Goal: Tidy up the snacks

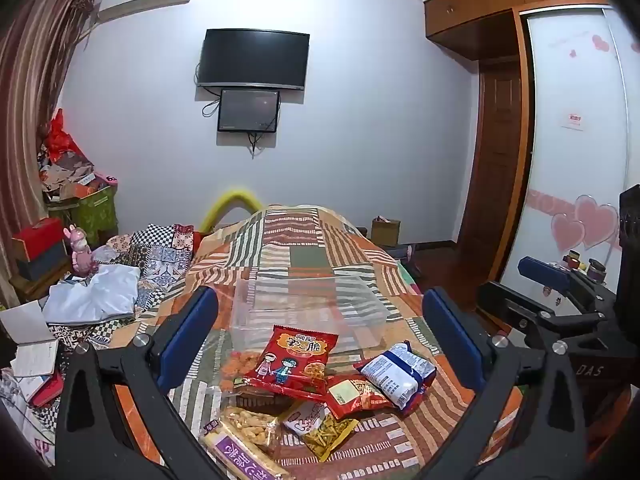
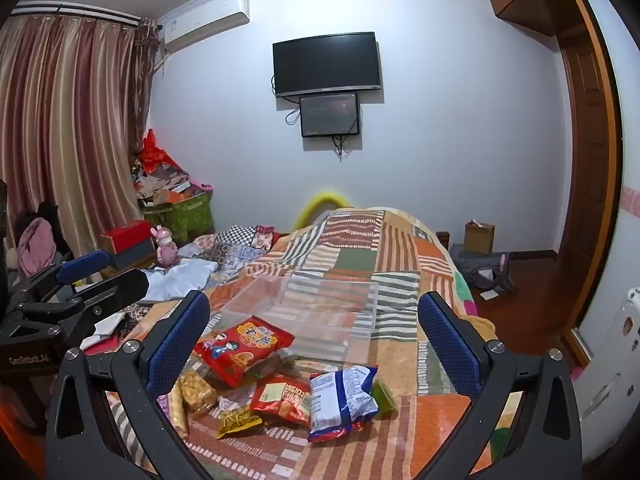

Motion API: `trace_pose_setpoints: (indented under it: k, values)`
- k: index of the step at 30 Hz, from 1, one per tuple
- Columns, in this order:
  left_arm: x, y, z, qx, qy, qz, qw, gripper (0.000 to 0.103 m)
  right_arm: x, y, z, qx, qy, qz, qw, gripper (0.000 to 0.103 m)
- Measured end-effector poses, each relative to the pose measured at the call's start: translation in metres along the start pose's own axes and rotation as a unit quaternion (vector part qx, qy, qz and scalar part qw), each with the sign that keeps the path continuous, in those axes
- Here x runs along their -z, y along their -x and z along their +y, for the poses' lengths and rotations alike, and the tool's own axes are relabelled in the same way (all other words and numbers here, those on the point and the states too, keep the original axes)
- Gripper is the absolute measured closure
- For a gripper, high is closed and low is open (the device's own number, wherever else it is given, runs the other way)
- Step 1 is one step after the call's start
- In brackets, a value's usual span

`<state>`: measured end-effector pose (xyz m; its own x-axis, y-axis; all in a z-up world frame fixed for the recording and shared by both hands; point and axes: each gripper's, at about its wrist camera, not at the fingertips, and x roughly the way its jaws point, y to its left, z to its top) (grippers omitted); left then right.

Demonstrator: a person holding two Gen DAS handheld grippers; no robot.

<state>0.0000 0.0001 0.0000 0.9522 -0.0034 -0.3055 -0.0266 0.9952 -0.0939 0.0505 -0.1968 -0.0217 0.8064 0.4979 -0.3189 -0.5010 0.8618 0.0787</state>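
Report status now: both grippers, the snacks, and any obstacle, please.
Left gripper open, right gripper open, both empty. Snack packets piled on bedspread, none yet in clear bin. Nothing blocking.

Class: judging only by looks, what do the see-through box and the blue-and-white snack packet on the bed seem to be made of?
See-through box: probably rigid clear plastic, glossy; the quilt's stripes show through its walls. Blue-and-white snack packet: likely thin printed plastic film, shiny; it is crinkled and catches highlights.
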Motion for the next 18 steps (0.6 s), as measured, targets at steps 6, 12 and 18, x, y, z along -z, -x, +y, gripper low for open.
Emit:
trace_pose_setpoints:
  k: [6, 12, 18]
  values:
    - [0.001, -0.001, -0.006, -0.009, -0.009, -0.002, 0.9999, 0.000, 0.000, -0.001, -0.001, 0.001, 0.001, -0.001, 1.000, 0.000]
    - [0.001, 0.003, -0.005, -0.005, -0.007, -0.008, 0.9999, 0.000, -0.002, 0.000, 0.004, 0.000, 0.000, -0.001, 1.000, 0.000]
    - [-0.001, 0.003, -0.004, -0.007, -0.008, -0.009, 0.9999, 0.000, -0.001, 0.001, 0.004, 0.000, -0.002, -0.002, 1.000, 0.000]
